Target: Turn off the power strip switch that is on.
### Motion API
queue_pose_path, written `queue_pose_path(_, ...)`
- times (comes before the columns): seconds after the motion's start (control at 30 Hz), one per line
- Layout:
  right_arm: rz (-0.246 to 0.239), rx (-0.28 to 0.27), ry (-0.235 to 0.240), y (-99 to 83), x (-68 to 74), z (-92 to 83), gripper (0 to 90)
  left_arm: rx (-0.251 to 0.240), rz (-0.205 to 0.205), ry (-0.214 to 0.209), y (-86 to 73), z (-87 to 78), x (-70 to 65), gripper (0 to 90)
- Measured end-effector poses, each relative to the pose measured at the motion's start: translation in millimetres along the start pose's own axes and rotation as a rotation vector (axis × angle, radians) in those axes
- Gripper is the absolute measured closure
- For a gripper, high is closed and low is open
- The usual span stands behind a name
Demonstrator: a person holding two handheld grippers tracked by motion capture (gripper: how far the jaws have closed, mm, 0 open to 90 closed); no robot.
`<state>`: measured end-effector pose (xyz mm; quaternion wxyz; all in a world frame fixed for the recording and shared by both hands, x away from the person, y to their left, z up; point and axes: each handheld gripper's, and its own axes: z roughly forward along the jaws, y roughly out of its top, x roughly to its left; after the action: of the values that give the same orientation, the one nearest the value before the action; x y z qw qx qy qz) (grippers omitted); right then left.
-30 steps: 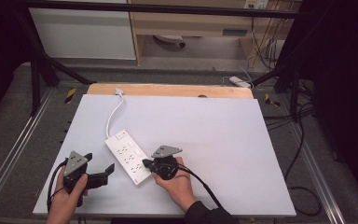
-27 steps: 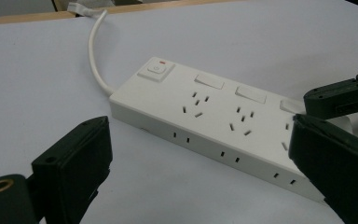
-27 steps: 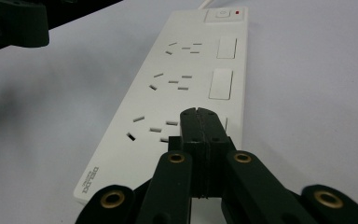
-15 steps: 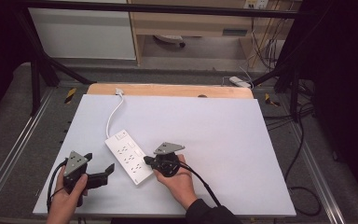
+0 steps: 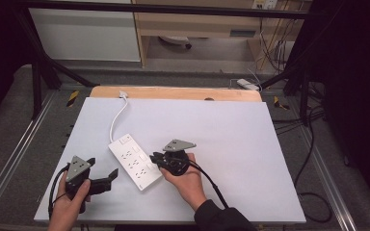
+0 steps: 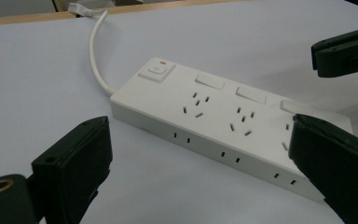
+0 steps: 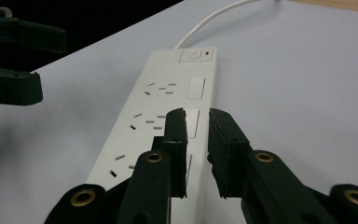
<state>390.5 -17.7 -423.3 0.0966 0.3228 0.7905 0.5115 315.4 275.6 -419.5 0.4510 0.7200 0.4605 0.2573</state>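
- A white power strip [image 5: 135,162] lies flat on the white table [image 5: 250,144], in the near-left part of it, set on a slant with its switch end toward the far edge and its other end toward the near edge.
- The strip's cord [image 5: 118,117] runs from the switch end toward the far-left corner, where its plug [image 5: 124,95] rests at the wooden far edge.
- The right gripper [image 5: 157,160], held in the person's right hand [image 5: 185,180], hovers just over the strip's right side near its middle; in the right gripper view its jaws stand a narrow slit apart above the row of rocker switches [image 7: 194,122], with nothing between them.
- Those jaws have just been opening from fully closed, and they grip nothing.
- The left gripper [image 5: 107,177], in the left hand [image 5: 70,202], sits near the near-left corner of the table, beside the strip's near end and clear of it.
- In the left gripper view the left tool's jaws are spread wide, framing the strip's long side without touching it; they hold nothing.
- The strip's main switch [image 6: 156,71], with a small red mark beside it, sits at the cord end.
- A sleeve [image 5: 221,219] shows at the near edge.
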Motion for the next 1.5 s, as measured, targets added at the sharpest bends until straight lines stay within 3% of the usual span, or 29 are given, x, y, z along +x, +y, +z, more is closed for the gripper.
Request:
queue_pose_path(0.23,-0.002,-0.011,-0.011,10.4,-4.5,-6.3,64.2,0.001,0.001,0.0,0.0,0.0,-0.1,6.2)
queue_pose_path(0.47,0.025,-0.043,-0.021,18.6,-9.1,-10.2,42.4,0.003,0.005,0.0,-0.1,0.0,0.1,6.2)
queue_pose_path(0.63,0.0,-0.071,-0.052,20.9,-12.8,-9.6,30.1,0.002,0.002,0.0,-0.1,0.1,-0.1,6.2)
queue_pose_path(0.77,-0.008,-0.067,-0.053,23.3,-15.6,-10.7,21.9,0.002,0.003,0.002,-0.1,0.0,0.2,6.1)
queue_pose_path(0.97,-0.014,-0.069,-0.094,29.3,-17.2,-15.6,4.1,0.0,0.001,0.003,-0.1,-0.2,0.3,6.1)
queue_pose_path(1.13,-0.052,-0.078,-0.099,34.1,-19.6,-23.7,2.5,0.001,0.001,0.003,-0.2,-0.1,0.4,6.1)
queue_pose_path(1.5,-0.071,-0.097,-0.088,40.9,-30.1,-48.7,5.2,0.001,-0.003,0.0,-0.4,0.1,-0.3,6.0)
